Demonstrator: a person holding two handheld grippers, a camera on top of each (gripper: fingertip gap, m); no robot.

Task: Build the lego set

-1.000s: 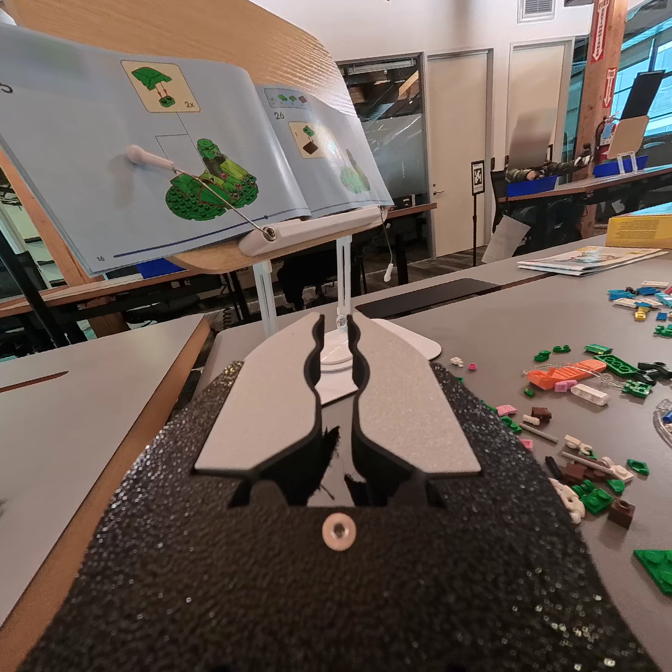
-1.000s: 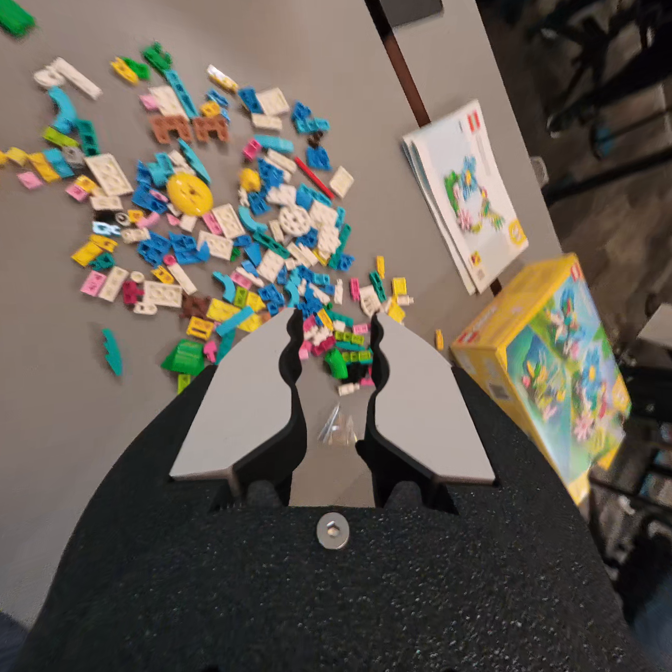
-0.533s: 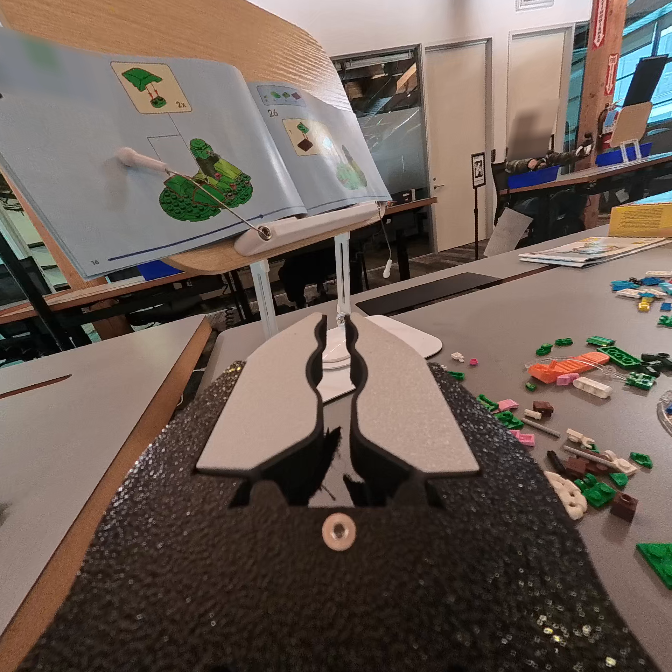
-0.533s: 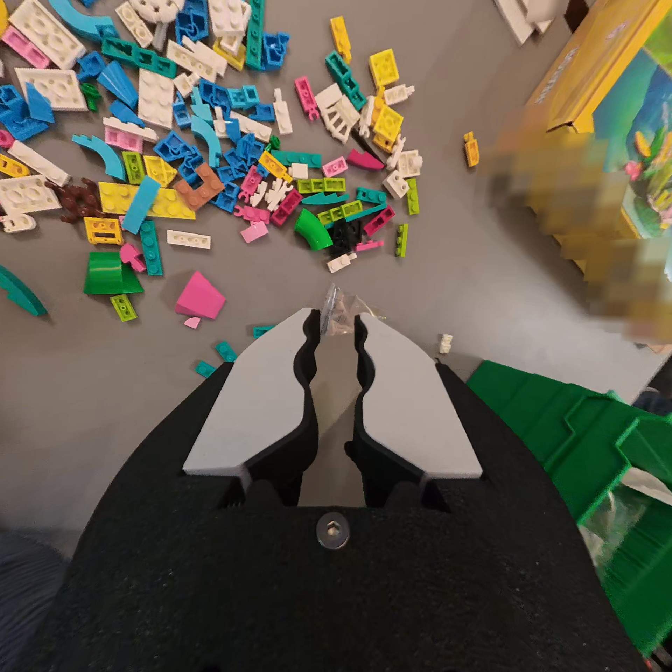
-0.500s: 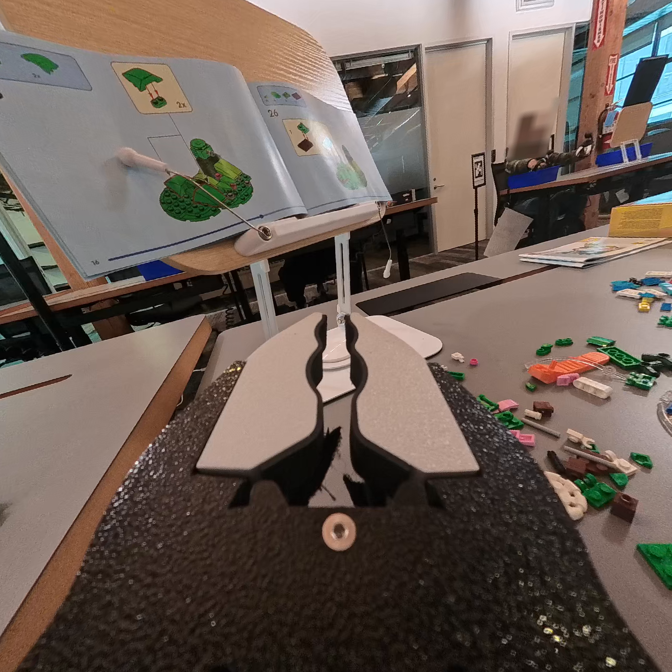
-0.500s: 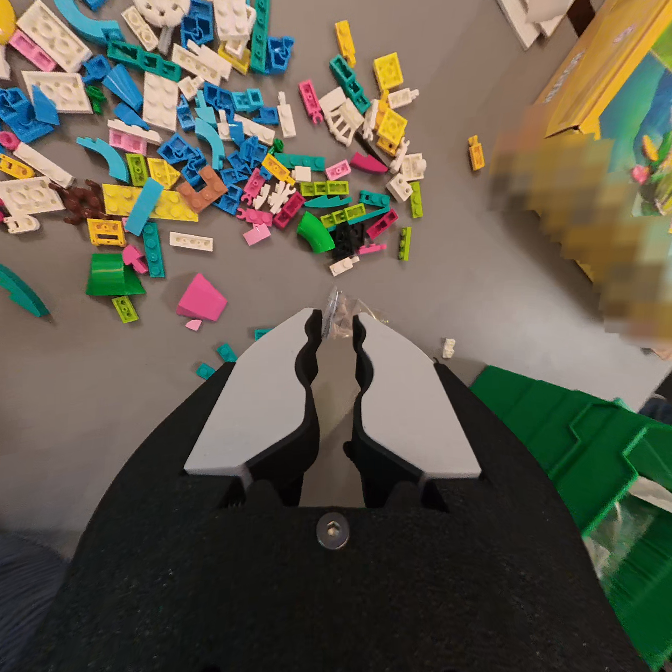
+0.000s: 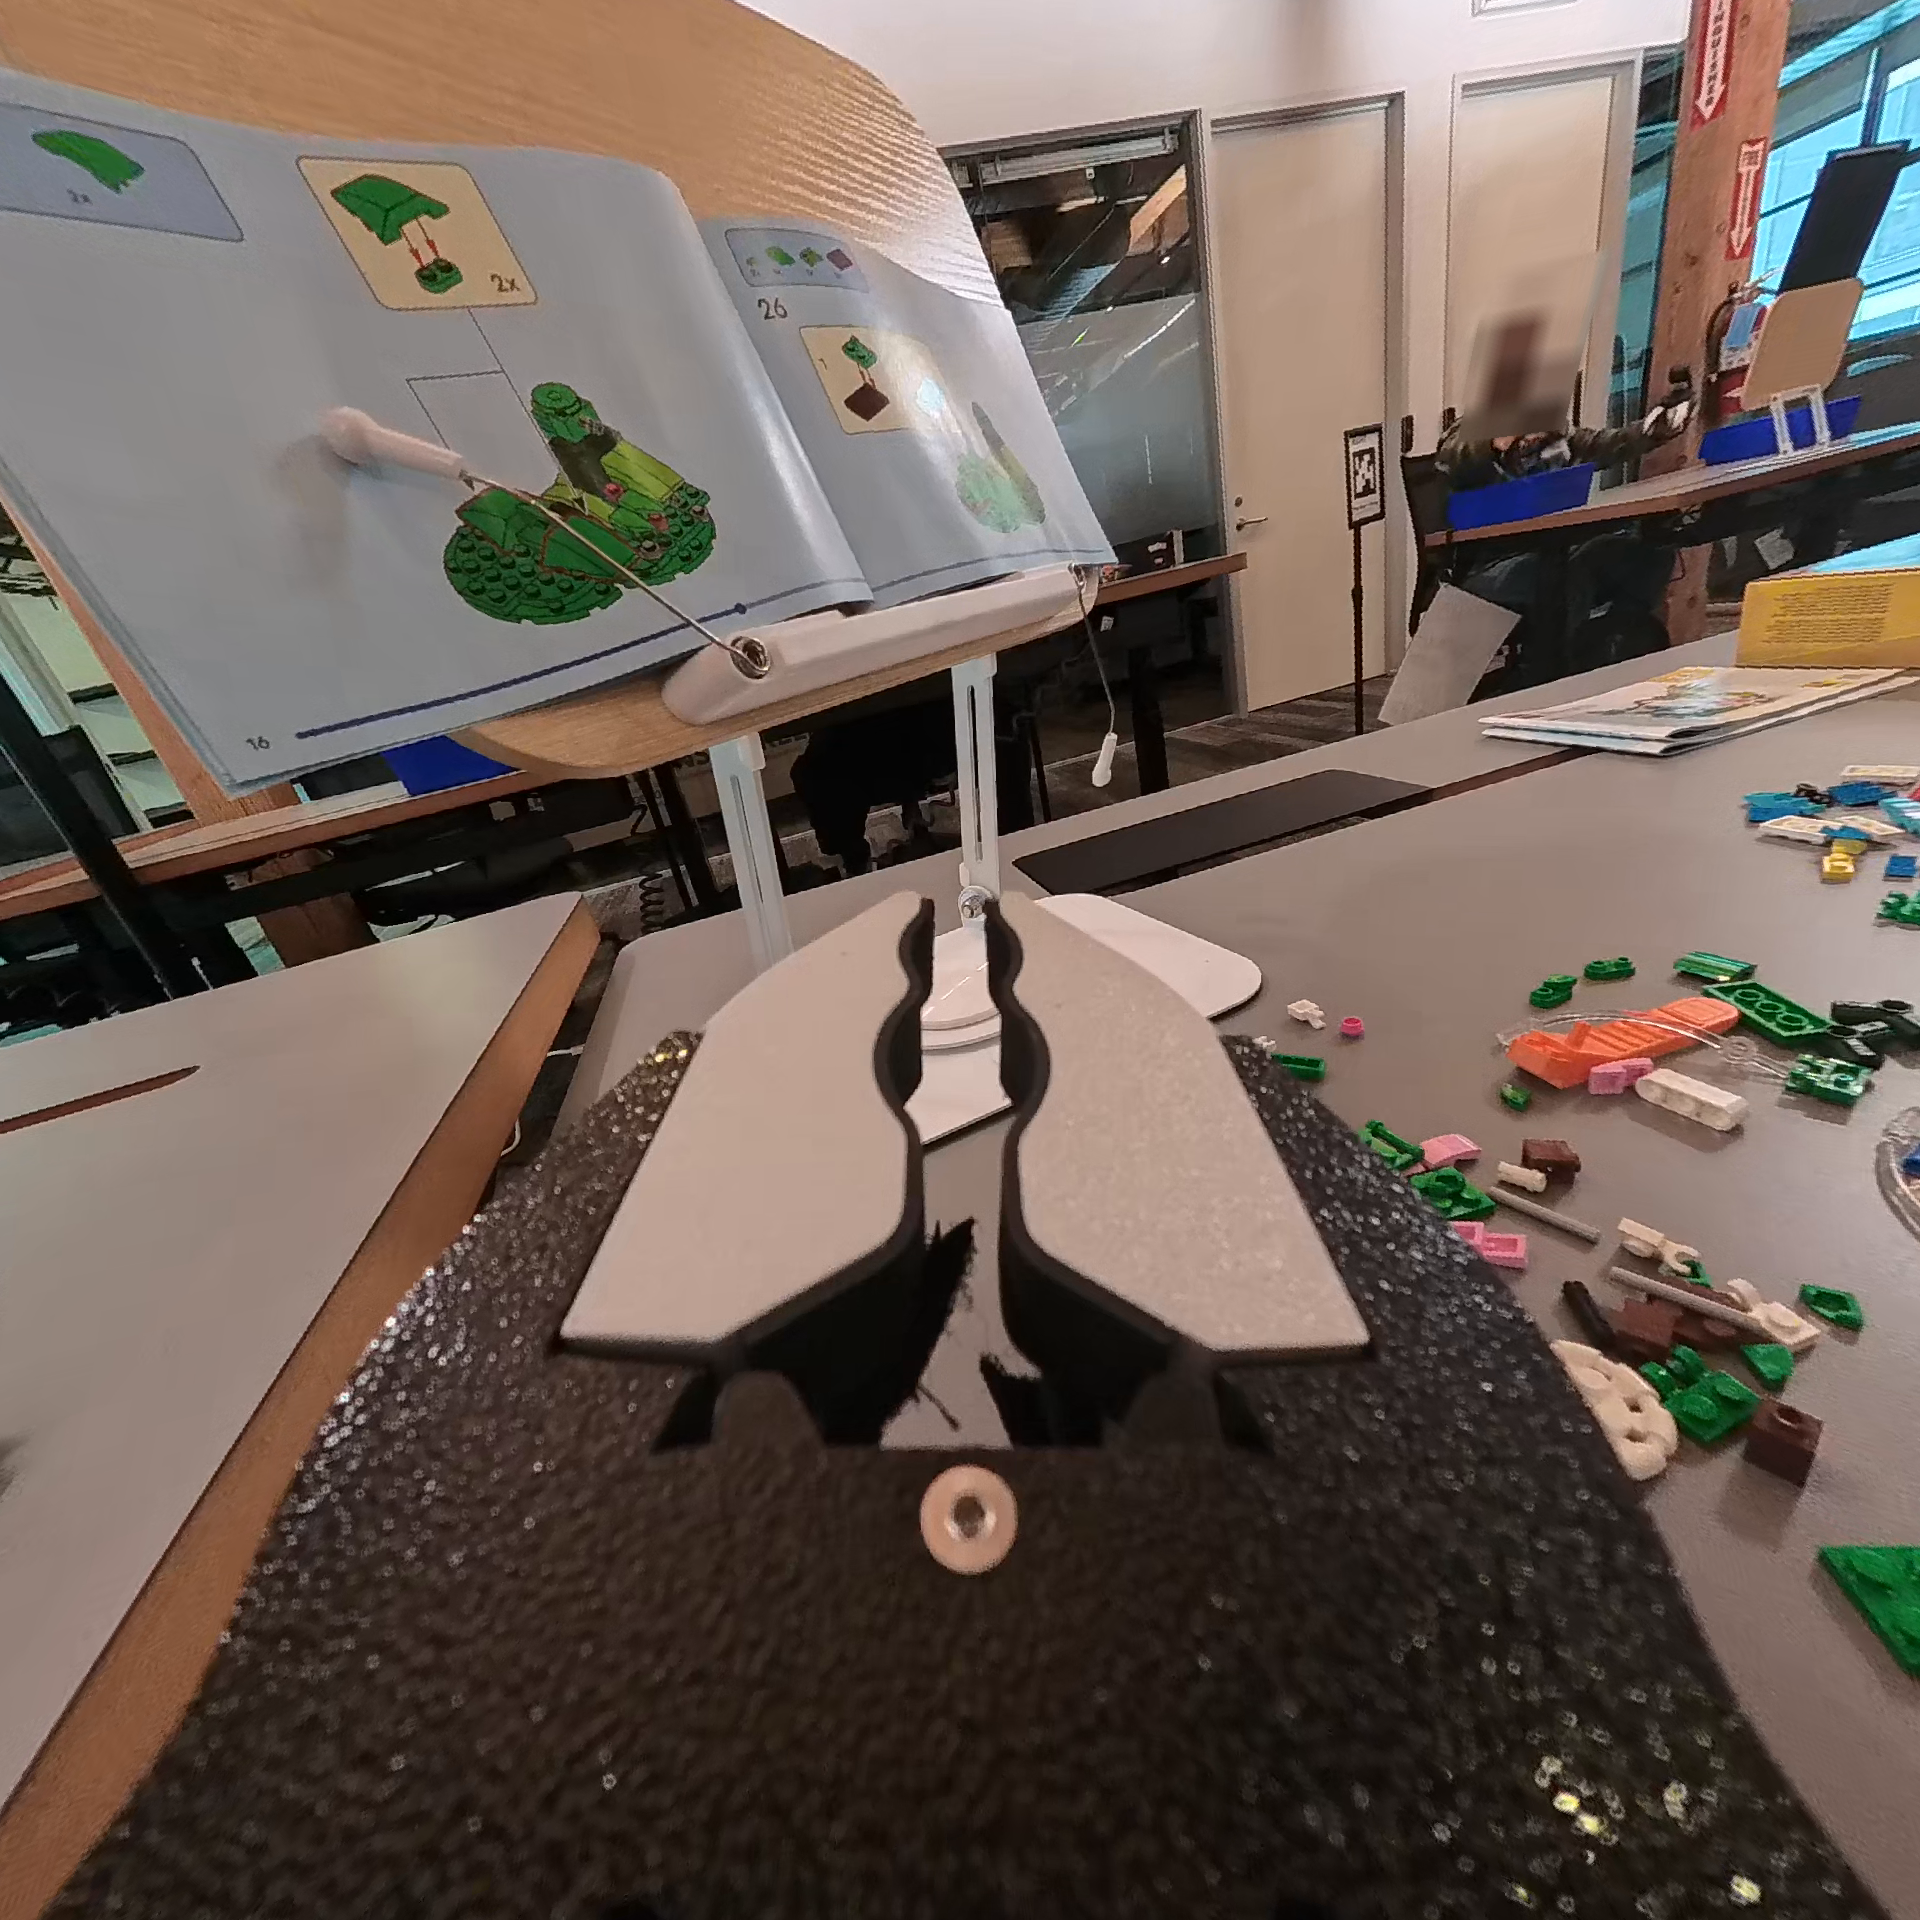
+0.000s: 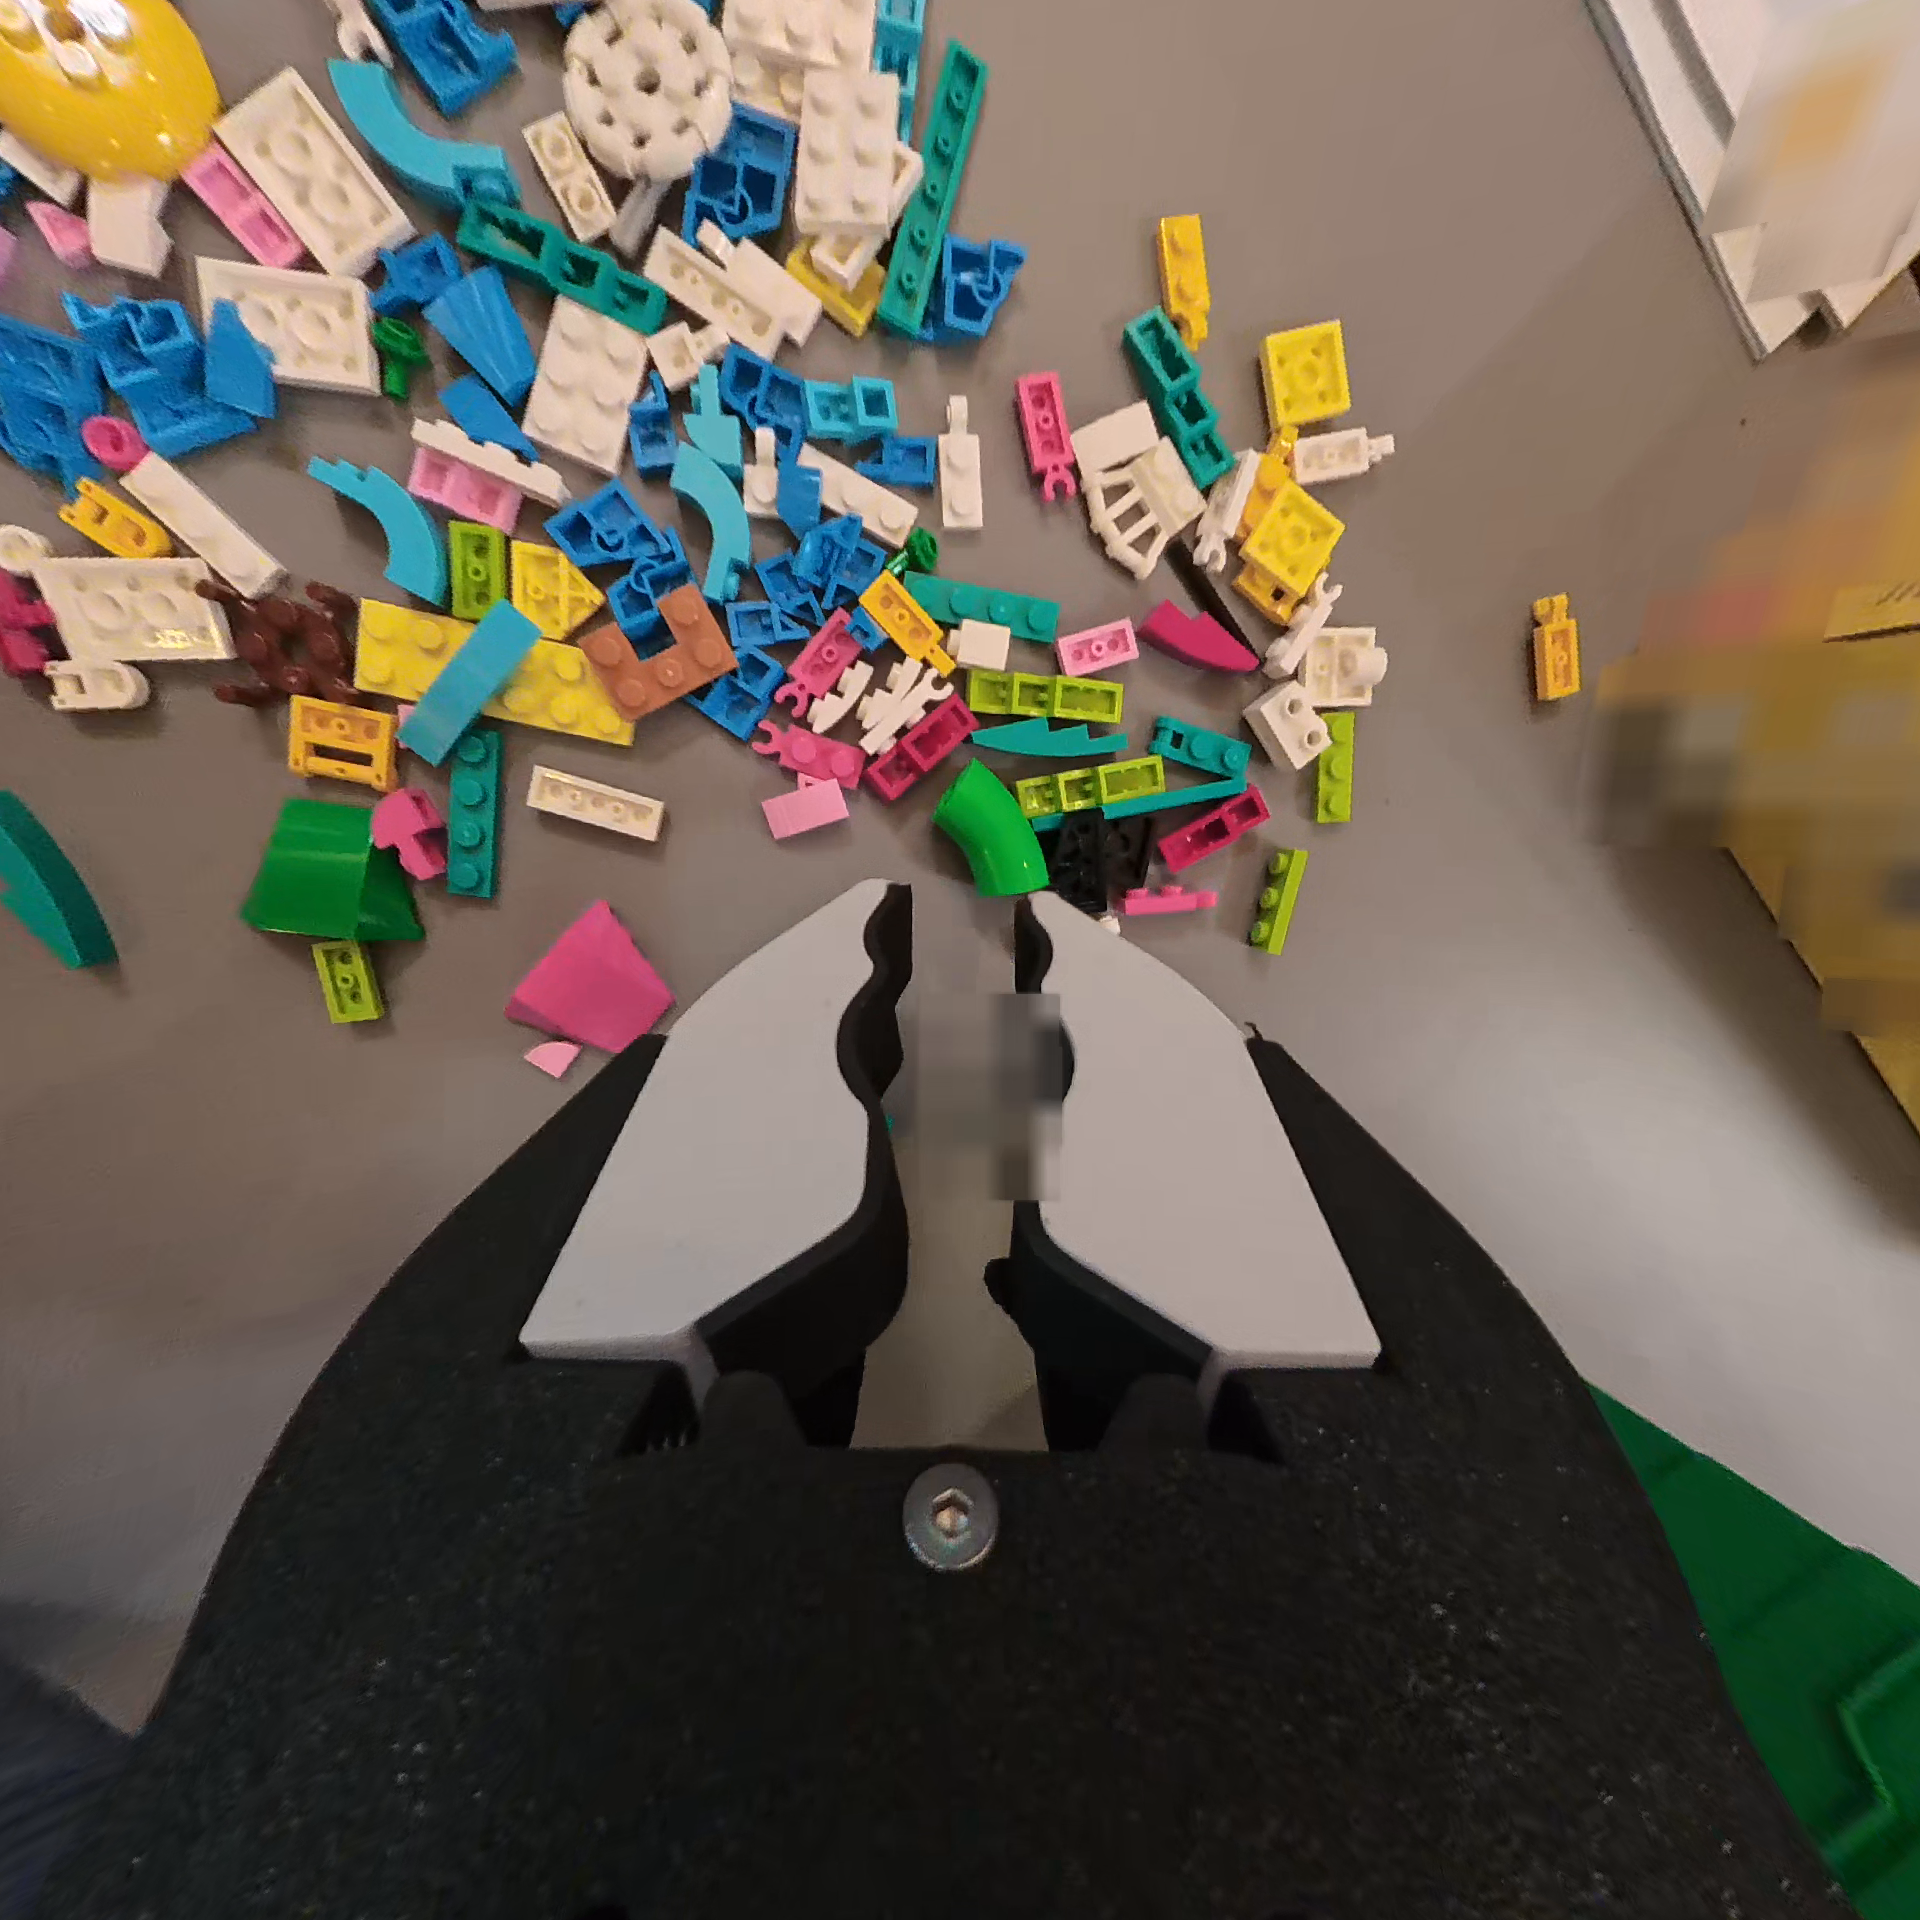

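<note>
Your left gripper [image 7: 958, 920] is held above the near part of the grey table [image 7: 1455, 914], its jaws a narrow slit apart with nothing between them. Past its tips stands the white base of the book stand [image 7: 1174, 966], and the open instruction booklet [image 7: 436, 416] rests on the wooden board above, toward the far left corner of the table. To the right of your left jaws, well apart from them, loose bricks lie scattered: an orange piece [image 7: 1600, 1047], a small white brick [image 7: 1691, 1097] just beside it, and a brown cube [image 7: 1783, 1438] nearer the front edge.

Your right gripper [image 8: 963, 914] points down at the tabletop [image 8: 1455, 1039], jaws released with a small gap between the tips and no brick in it; a blurred patch covers part of that gap, so you cannot tell what lies under it. The big spread of mixed bricks [image 8: 665, 499] lies beyond the tips, toward the far side. The curved green piece [image 8: 992, 831] sits just past the right fingertip, near but not touching. The pink wedge [image 8: 587, 982] lies just beside the left finger [image 8: 727, 1122]. A green sloped brick [image 8: 312, 868] lies further left. A green plate [image 8: 1787, 1621] shows at the near right corner of the view, and the yellow box [image 8: 1766, 790] stands at the table's right edge.
</note>
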